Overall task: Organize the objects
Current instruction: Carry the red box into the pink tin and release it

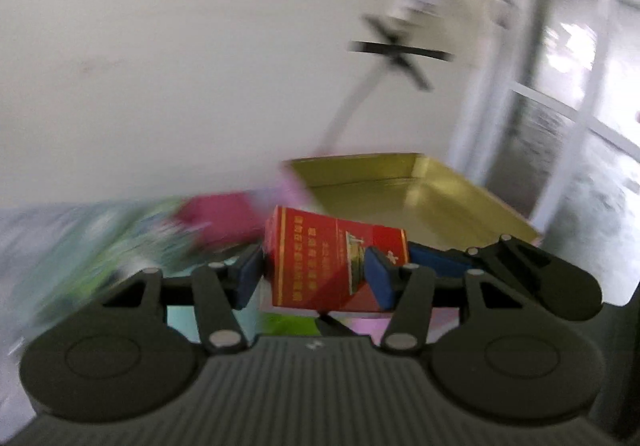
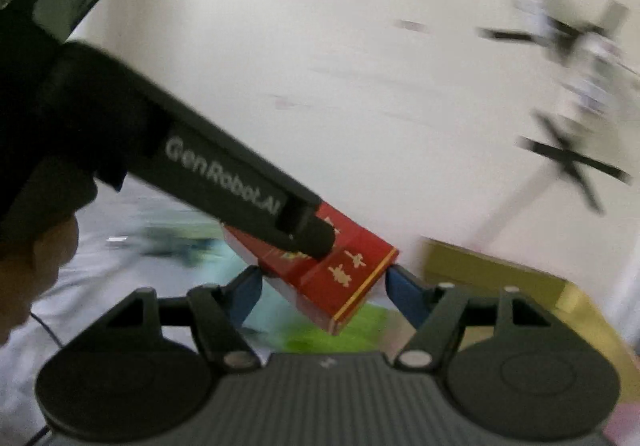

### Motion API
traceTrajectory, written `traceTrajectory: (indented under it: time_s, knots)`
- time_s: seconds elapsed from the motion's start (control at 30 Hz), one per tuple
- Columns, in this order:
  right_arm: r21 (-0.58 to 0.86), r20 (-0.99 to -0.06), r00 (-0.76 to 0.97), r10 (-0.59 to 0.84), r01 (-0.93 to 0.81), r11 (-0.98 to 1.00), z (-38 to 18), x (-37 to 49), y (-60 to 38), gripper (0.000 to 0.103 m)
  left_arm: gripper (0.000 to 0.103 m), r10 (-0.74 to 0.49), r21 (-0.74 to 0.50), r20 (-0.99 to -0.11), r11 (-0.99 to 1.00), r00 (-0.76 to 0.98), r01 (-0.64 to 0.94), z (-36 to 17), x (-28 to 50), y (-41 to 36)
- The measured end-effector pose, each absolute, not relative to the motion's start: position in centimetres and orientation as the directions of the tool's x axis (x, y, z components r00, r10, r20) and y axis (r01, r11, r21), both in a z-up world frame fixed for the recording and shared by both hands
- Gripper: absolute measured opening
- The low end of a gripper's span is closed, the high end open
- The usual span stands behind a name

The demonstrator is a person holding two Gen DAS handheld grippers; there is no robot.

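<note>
A red box with gold lettering (image 1: 320,262) hangs tilted above the table, held by both grippers at once. My left gripper (image 1: 316,280) is shut on it, blue pads pressing its two sides. In the left wrist view a blue pad of the right gripper (image 1: 430,260) touches the box's right end. My right gripper (image 2: 326,296) is shut on the red box (image 2: 340,278) across its lower corner. The left gripper's black finger (image 2: 312,234) lies on top of the box there. An open gold tin tray (image 1: 400,182) lies just behind the box, and its wall (image 2: 500,270) shows at the right.
A pink box (image 1: 224,218) lies left of the tray on a blurred green and blue patterned cloth (image 1: 100,246). A black tripod (image 1: 400,50) stands by the pale wall, with a glass door (image 1: 580,126) to the right. A person's hand (image 2: 36,266) holds the left gripper.
</note>
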State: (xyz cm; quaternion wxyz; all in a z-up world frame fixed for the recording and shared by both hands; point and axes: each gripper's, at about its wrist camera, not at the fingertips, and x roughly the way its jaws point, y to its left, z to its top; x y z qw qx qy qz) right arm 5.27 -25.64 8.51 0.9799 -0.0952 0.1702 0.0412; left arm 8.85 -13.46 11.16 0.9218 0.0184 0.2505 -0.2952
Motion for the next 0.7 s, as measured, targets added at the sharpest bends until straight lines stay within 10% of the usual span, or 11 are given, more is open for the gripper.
traceTrajectory:
  time_s: [0.37, 0.7]
  knots:
    - [-0.144, -0.407, 0.891, -0.203, 0.157, 0.977, 5.6, 7.3, -39.3, 0.082, 0.062, -0.628, -0.179, -0.561, 0.728, 0.540, 0.662, 7.6, 13.3, -27.8]
    - [-0.058, -0.360, 0.913, -0.194, 0.185, 0.981, 5.4, 5.2, -40.7, 0.094, 0.066, -0.635, -0.219, -0.519, 0.746, 0.573, 0.629, 8.5, 11.7, -23.0]
